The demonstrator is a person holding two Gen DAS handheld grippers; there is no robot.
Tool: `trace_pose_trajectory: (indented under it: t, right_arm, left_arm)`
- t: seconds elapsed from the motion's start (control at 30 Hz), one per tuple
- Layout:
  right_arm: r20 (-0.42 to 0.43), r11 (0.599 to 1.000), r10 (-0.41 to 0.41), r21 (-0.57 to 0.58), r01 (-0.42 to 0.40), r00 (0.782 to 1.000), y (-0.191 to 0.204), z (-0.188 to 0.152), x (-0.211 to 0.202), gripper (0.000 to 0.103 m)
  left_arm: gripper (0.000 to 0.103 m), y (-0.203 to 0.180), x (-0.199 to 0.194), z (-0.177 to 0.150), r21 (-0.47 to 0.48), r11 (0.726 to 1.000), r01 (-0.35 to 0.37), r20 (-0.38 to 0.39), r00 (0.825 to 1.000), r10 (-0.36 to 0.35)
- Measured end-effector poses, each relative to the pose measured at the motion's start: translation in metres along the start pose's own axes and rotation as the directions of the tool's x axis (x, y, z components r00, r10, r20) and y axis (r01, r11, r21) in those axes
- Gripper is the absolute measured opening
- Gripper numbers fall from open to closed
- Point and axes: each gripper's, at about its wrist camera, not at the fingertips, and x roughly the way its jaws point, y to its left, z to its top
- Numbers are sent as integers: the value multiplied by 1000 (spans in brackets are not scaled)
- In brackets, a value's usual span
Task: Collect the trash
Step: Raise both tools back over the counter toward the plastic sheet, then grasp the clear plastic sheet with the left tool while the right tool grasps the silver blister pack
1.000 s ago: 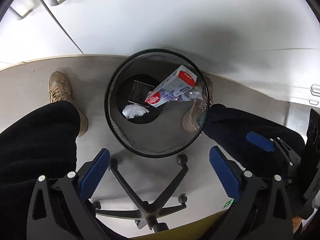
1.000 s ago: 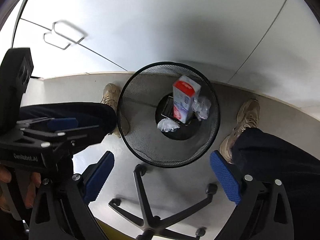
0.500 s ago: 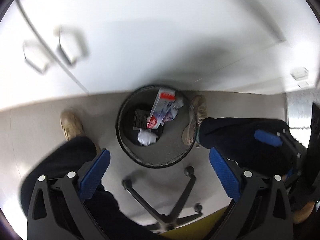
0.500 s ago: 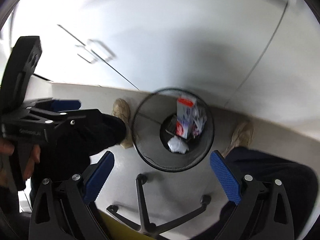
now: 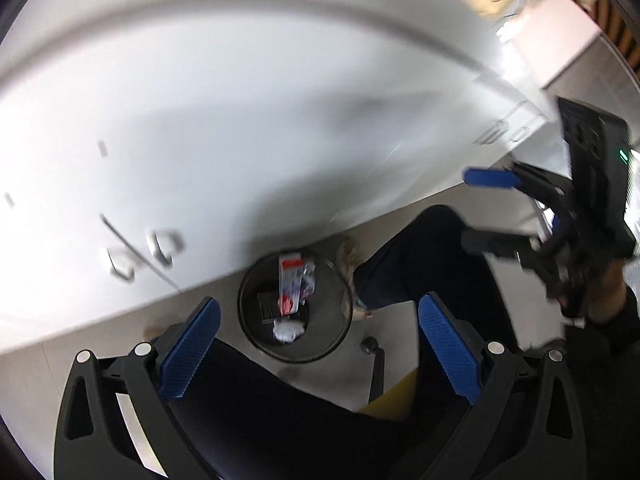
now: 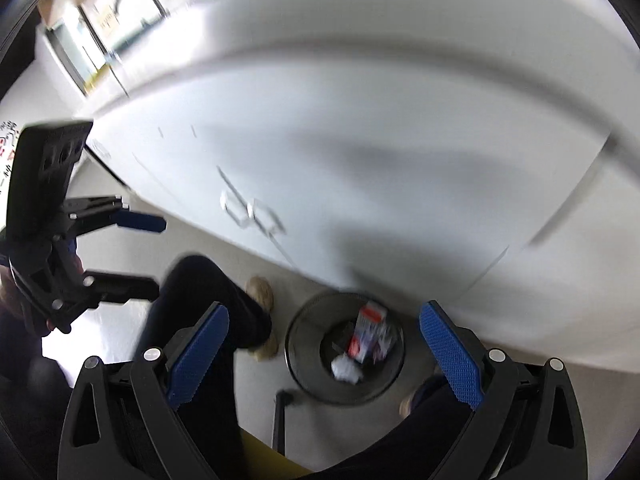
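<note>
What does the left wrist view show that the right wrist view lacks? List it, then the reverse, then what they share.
Only left wrist: the right gripper, open, and a chair caster. Only right wrist: the left gripper, open, and a framed panel at upper left. Both: the mesh bin holding a carton and crumpled paper, white cabinets, and the person's legs.

I can't read any text here. The carton (image 5: 291, 285) in the mesh bin (image 5: 256, 332) carries a red-and-white label, but blur smears its lettering. Left of the bin, red marks on a white sheet (image 6: 7, 148) are illegible too.
</note>
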Motion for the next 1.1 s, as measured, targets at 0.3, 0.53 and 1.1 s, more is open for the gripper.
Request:
trace_pose_trajectory:
  t: [0.3, 0.53, 1.1]
  right_arm:
    - [207, 999, -17, -37, 25, 978, -7, 48, -95, 99]
    - [331, 996, -34, -65, 59, 943, -24, 83, -137, 99]
    - [259, 983, 11, -180, 37, 966, -70, 233, -72, 99]
  left_arm:
    - [99, -20, -99, 48, 148, 989, 15, 197, 979, -44]
    - [99, -26, -148, 100, 233, 963, -137, 321, 945, 57]
    - [99, 61, -126, 264, 126, 956, -264, 409, 892, 192]
